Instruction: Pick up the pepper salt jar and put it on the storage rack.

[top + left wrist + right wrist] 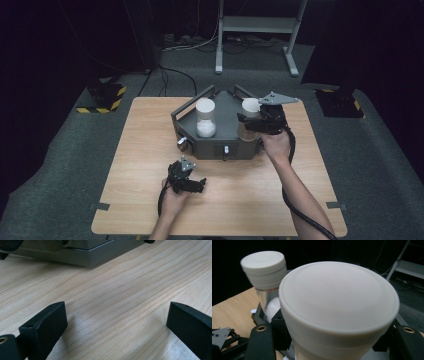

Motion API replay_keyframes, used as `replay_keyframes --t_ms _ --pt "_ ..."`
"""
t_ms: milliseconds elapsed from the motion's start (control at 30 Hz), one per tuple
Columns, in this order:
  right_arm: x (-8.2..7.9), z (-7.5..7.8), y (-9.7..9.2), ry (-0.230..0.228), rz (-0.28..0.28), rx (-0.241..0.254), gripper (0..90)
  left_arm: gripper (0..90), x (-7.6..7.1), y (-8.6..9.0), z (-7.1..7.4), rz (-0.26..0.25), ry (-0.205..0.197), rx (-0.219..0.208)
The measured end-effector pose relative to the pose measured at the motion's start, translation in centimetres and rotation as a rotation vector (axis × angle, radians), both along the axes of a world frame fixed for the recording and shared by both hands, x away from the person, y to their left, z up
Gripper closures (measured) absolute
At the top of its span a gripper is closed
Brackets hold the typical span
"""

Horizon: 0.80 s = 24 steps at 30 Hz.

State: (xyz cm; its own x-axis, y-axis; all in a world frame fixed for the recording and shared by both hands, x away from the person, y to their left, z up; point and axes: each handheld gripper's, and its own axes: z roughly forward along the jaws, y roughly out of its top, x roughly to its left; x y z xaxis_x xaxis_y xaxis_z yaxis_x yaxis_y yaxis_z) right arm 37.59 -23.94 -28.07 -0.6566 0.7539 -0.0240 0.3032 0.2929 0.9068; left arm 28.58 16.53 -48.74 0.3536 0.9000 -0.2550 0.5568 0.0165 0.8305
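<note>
Table [150, 150] first: the grey tray [220, 145] sits at its far-centre, and everything's placed off that tray. Inside, 2 white-capped jars: one w/ white powder [205, 118] on the tray's left side, untouched; the other jar [248, 120] on the tray's right side, and your right gripper [250, 121] is clamped round it just under the lid [337, 305]. Looks gripped but prob. not clear of the tray yet, so lift-out and set-down are left. Your left gripper [192, 186] idles in front of the tray, jaws wide, nothing between them.
</note>
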Motion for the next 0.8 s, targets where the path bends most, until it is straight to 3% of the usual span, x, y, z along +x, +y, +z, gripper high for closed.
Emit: replay_keyframes --t_ms 333,800 --pt "1.1 -0.3 1.6 0.002 -0.049 -0.012 34.7 3.3 0.0 0.1 0.0 -0.001 0.000 -0.002" --pt "2.3 -1.1 3.2 0.020 -0.055 -0.026 34.6 3.3 0.0 0.1 0.0 0.000 0.001 -0.008"
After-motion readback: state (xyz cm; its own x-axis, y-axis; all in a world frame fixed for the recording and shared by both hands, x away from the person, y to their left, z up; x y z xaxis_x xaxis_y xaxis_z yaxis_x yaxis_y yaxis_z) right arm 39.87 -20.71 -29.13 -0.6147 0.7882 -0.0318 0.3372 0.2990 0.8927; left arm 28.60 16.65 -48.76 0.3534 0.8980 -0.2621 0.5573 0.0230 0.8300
